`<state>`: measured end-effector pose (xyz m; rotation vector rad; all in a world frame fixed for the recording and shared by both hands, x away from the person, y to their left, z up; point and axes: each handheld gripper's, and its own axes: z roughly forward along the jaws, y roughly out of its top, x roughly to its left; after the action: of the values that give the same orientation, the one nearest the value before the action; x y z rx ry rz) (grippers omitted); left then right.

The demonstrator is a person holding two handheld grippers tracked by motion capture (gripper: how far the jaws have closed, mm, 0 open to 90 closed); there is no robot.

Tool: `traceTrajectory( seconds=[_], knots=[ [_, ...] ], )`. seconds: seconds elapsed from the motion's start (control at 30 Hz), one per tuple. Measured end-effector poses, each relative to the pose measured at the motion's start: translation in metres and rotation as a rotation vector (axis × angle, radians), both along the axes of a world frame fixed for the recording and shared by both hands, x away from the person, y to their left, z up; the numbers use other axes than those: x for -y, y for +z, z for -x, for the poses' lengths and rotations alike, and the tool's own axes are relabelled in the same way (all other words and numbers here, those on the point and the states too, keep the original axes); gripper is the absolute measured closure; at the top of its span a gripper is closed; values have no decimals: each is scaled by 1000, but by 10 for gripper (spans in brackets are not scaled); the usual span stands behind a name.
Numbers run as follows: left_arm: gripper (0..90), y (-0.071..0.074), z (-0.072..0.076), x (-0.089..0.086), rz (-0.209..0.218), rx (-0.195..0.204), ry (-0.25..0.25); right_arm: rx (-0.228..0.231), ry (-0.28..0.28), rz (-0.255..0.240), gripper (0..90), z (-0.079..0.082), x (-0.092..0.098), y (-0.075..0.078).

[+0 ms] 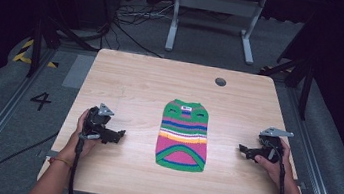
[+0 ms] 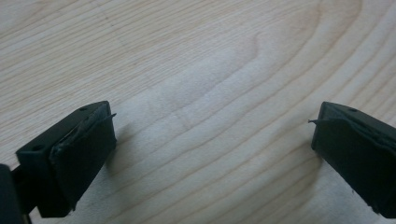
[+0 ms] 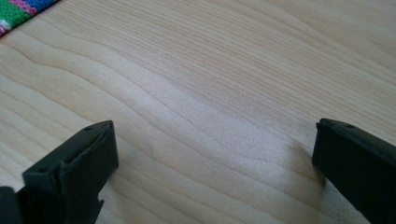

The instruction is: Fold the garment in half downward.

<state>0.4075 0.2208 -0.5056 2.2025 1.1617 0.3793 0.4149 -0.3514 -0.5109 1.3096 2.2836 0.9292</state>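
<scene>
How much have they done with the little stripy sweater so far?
Nothing looks done yet: the striped knitted sweater lies flat and spread out mid-table. Nothing is in hand; the left gripper and right gripper rest either side, jaws open and empty. Probably all the handling, perhaps folding, is still left.

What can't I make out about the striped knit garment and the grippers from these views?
- Striped knit garment: label print too small in the high view; underside hidden.
- Right gripper view: frame edge cuts off all but a corner.
- Left gripper, right gripper: jaws small in the high view.
</scene>
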Motion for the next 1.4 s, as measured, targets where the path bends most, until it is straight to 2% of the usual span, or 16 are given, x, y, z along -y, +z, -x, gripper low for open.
traceTrajectory(
  seconds=[0.47,0.5,0.6,0.7,0.8,0.9,1.0,1.03,1.07,1.1,1.13,1.17,1.23,1.27,1.37,1.4],
  knots=[
    [4,0,0,-1,-2,2,-27,0,-1,1,7,-2,0,0],
    [15,0,1,-2,3,11,-33,0,-20,1,6,-2,-1,0],
    [54,1,2,-4,7,10,-39,0,-27,2,6,-2,-1,0],
    [70,1,3,-5,10,13,-9,0,-27,1,6,-2,-1,0],
    [77,1,3,-6,14,14,-15,0,-29,2,6,-2,-1,0],
    [156,2,1,-9,29,30,-12,-2,-3,0,14,-2,1,0],
    [201,3,-3,-10,30,26,-42,-15,1,-4,73,-3,1,2],
    [206,4,-4,-9,48,5,-47,-10,7,-4,165,-3,0,4],
    [222,4,-4,-9,48,5,-47,-8,14,-13,270,-3,0,6],
    [276,8,-9,-10,67,-6,-68,-13,12,-34,277,-5,-1,10],
    [279,14,-16,-9,79,-8,-73,-13,4,-33,241,-6,-2,12],
    [269,14,-16,-9,79,-8,-73,-13,4,-33,241,-6,-2,12],
    [277,24,-29,-1,73,0,-94,-4,20,-36,295,-11,-9,21],
    [282,27,-32,1,68,4,-99,6,32,-23,285,-13,-12,24],
    [283,33,-41,10,60,18,-111,6,46,-24,283,-21,-20,29],
    [283,35,-44,14,44,27,-129,12,51,-18,282,-23,-23,31]
  ],
)
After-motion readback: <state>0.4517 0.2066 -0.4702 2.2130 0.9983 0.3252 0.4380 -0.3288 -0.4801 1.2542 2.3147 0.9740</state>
